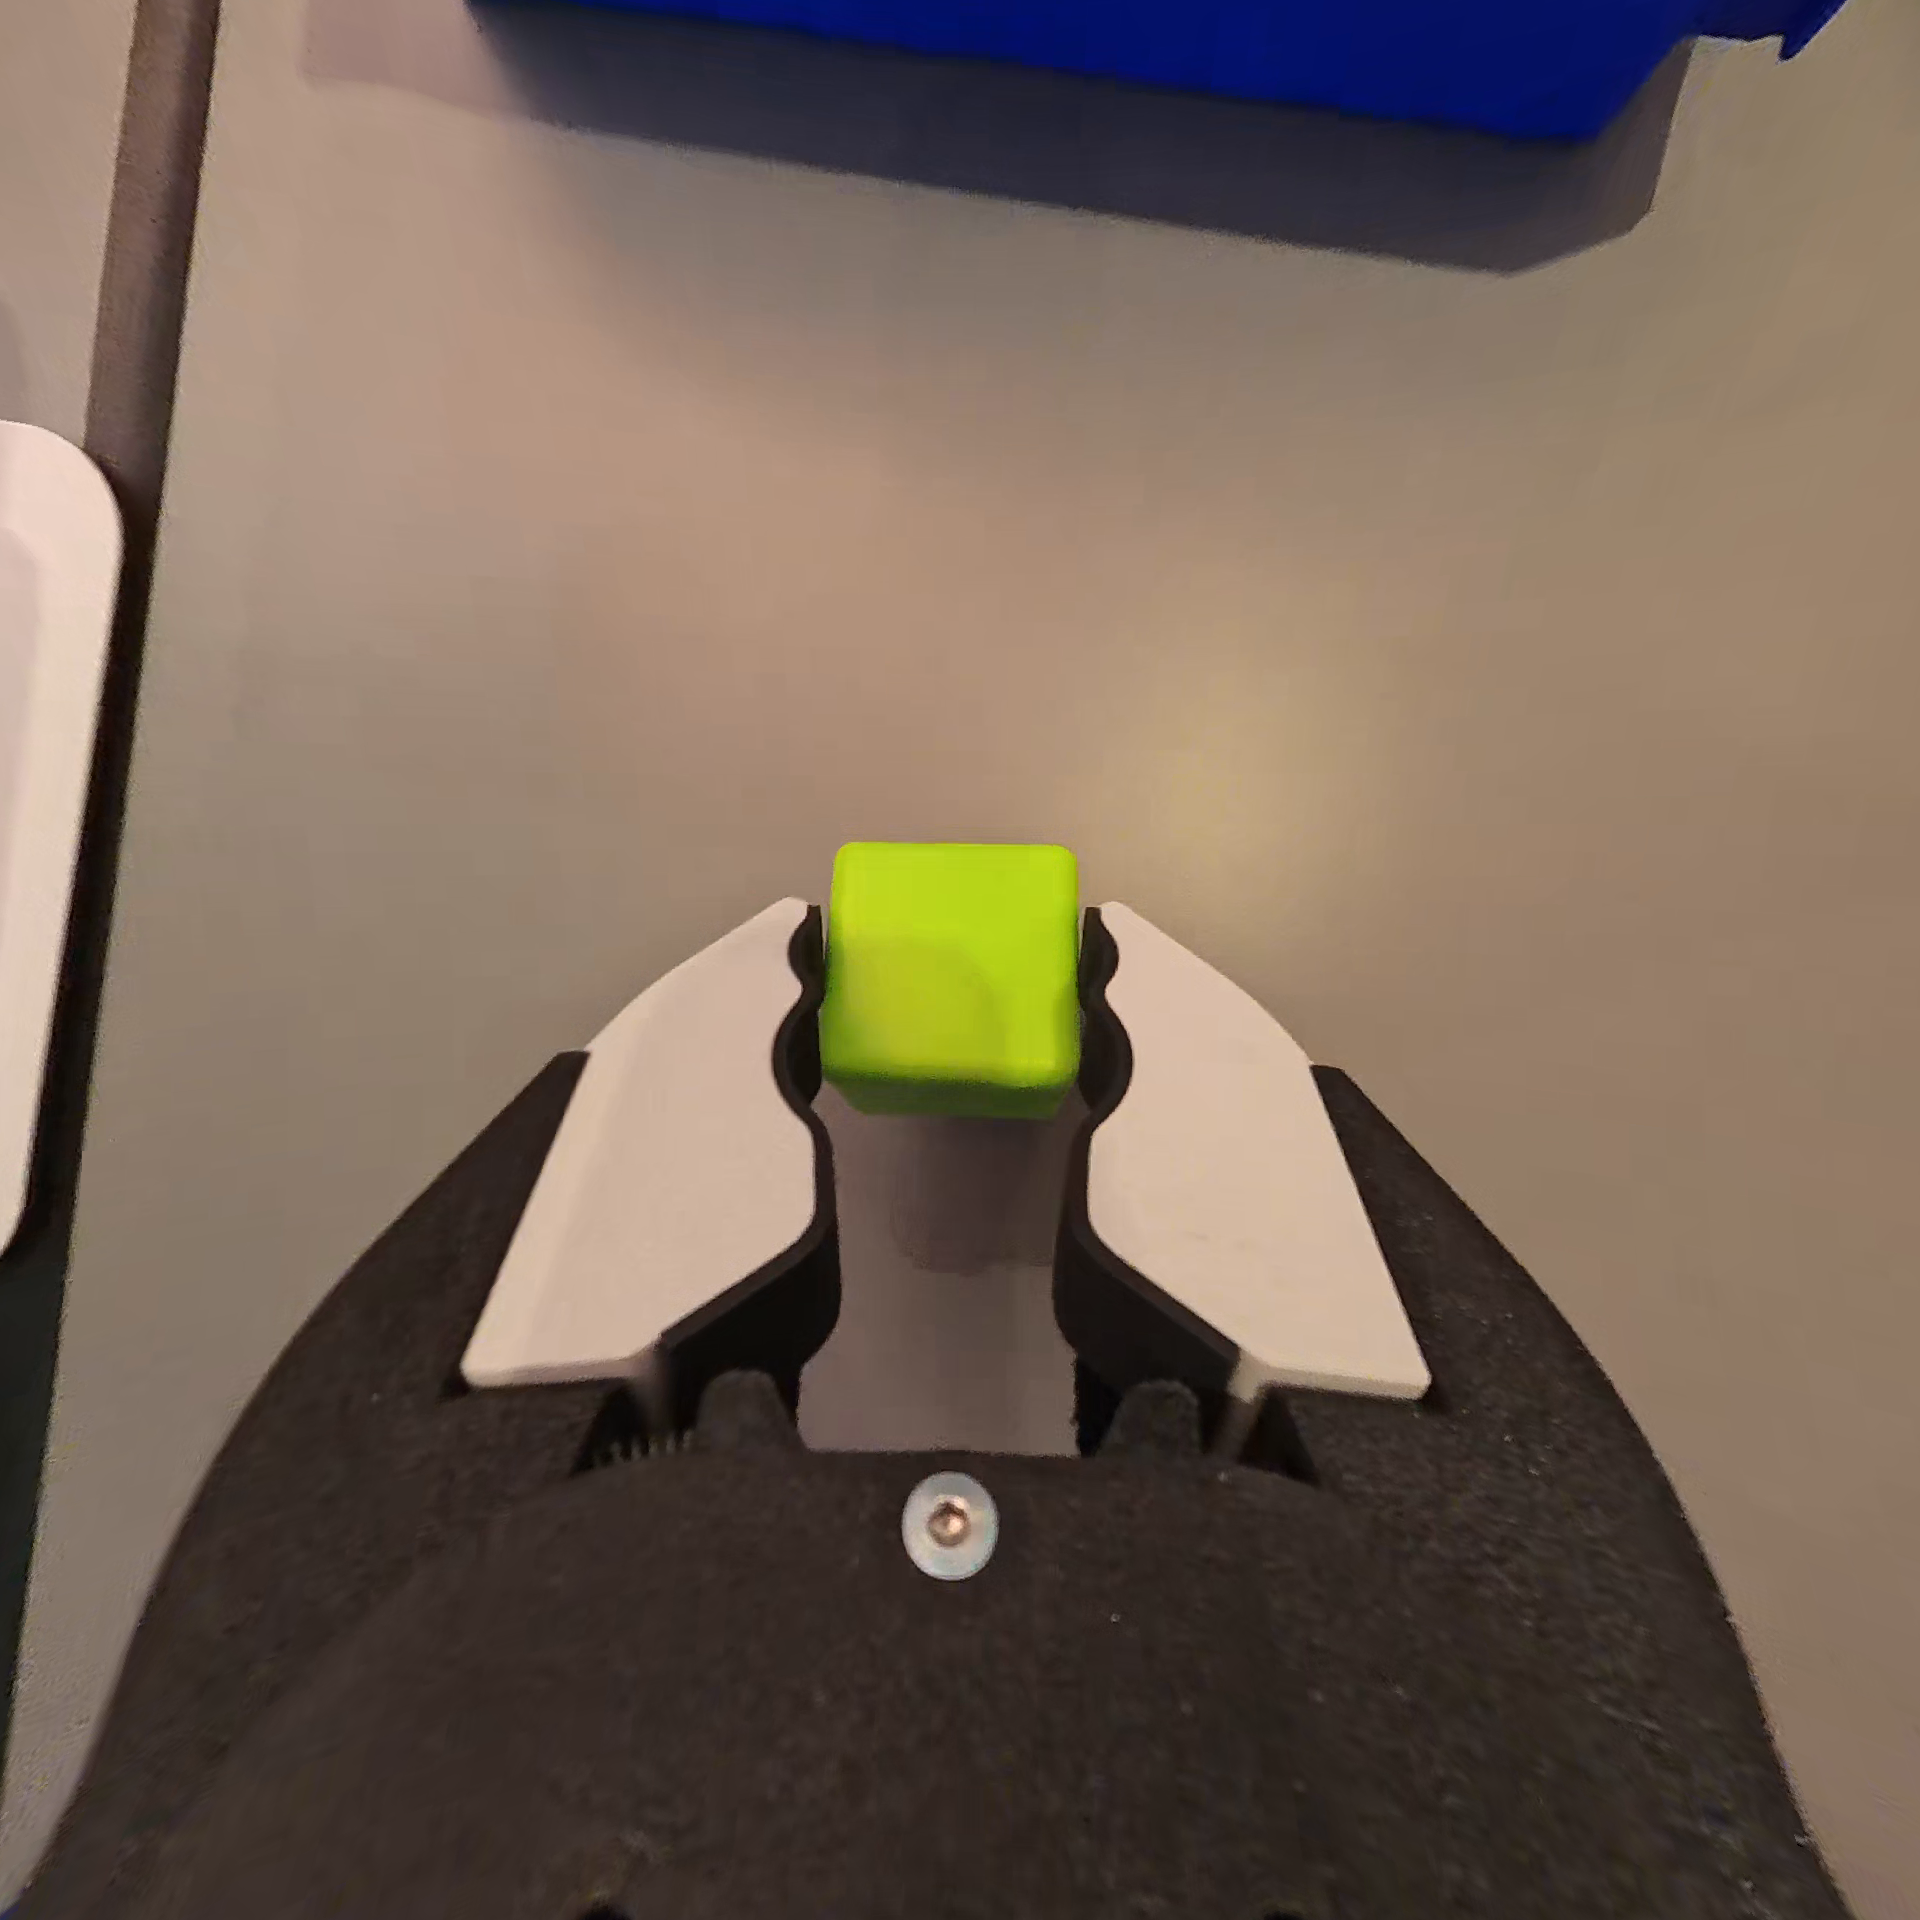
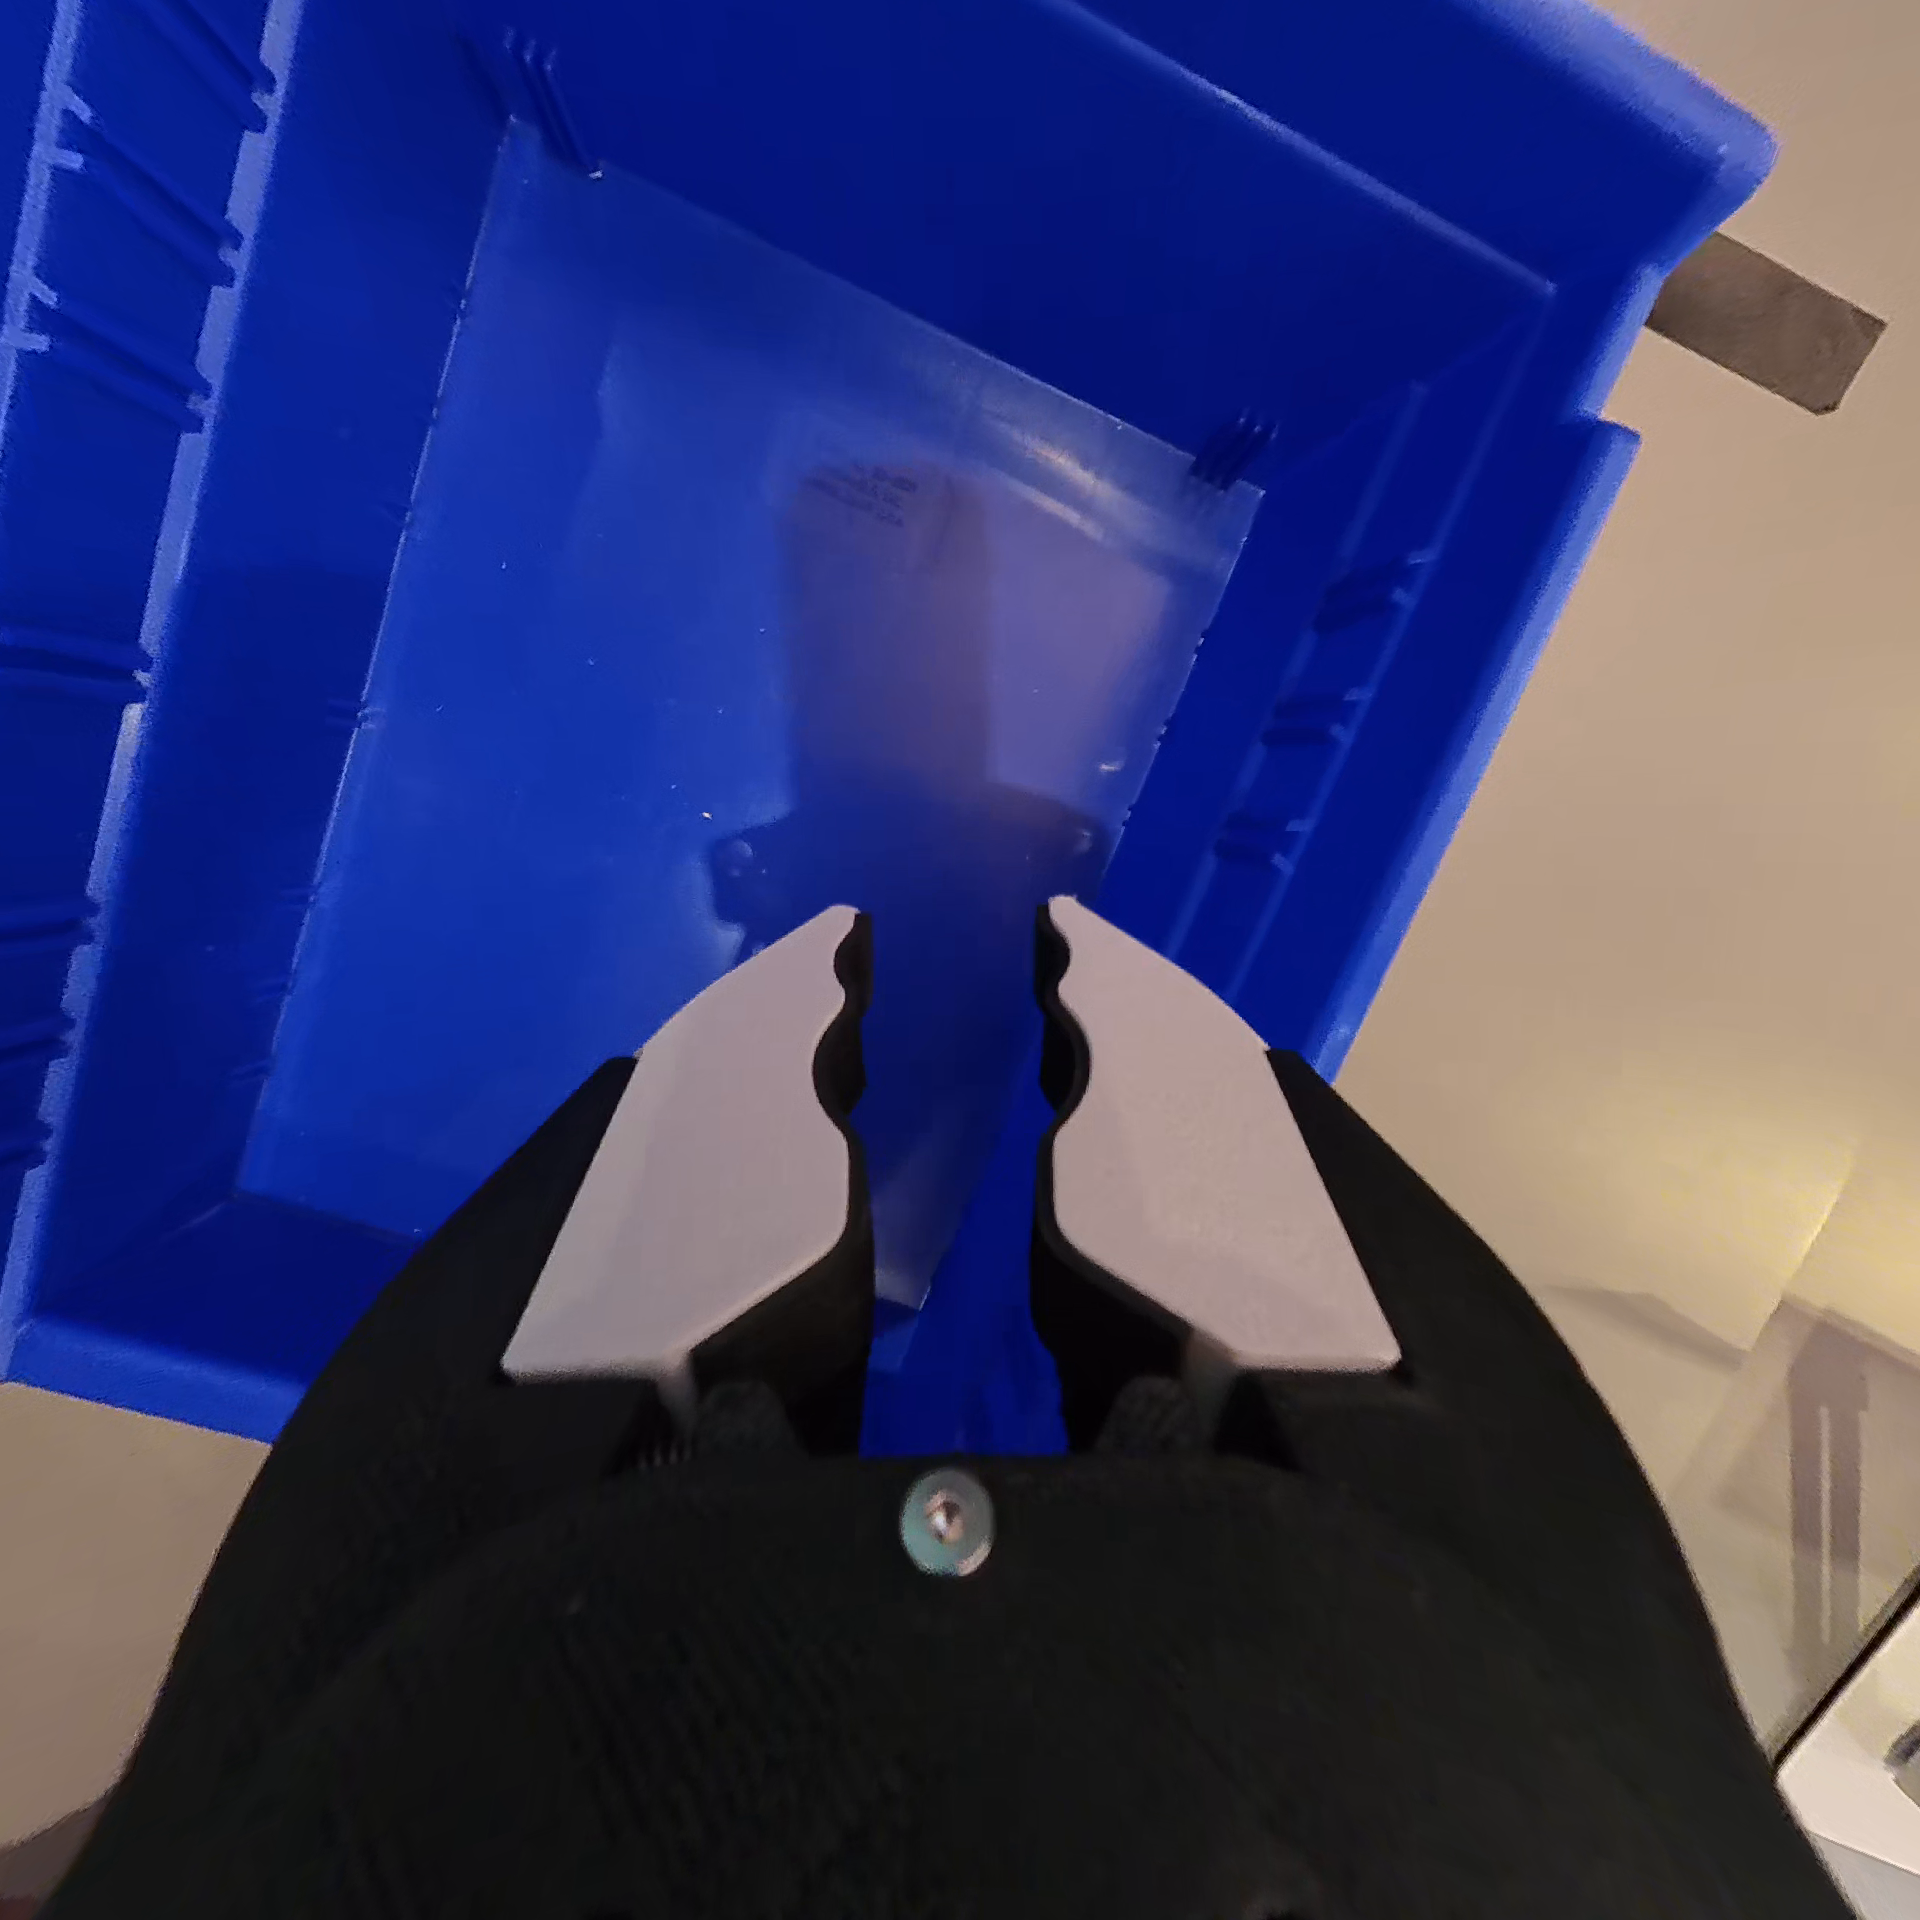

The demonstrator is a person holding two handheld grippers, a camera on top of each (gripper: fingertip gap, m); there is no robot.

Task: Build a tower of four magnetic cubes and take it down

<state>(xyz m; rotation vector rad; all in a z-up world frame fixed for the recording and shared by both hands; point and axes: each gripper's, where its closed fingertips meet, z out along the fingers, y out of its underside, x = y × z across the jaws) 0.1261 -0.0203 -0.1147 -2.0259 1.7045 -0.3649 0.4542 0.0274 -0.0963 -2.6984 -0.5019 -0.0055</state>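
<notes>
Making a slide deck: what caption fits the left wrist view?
Left gripper grips a lime-green cube above the grey table, blue bin beyond.

There was one lime-green, round-edged plastic cube (image 1: 948, 977), one deep blue plastic bin (image 2: 1091, 197), one white rounded-corner object (image 1: 47, 810), and two black-and-grey two-finger grippers (image 1: 948, 935) (image 2: 954, 935).

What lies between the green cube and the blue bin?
Nothing: in the left wrist view, only bare grey tabletop separates the green cube from the blue bin.
</notes>
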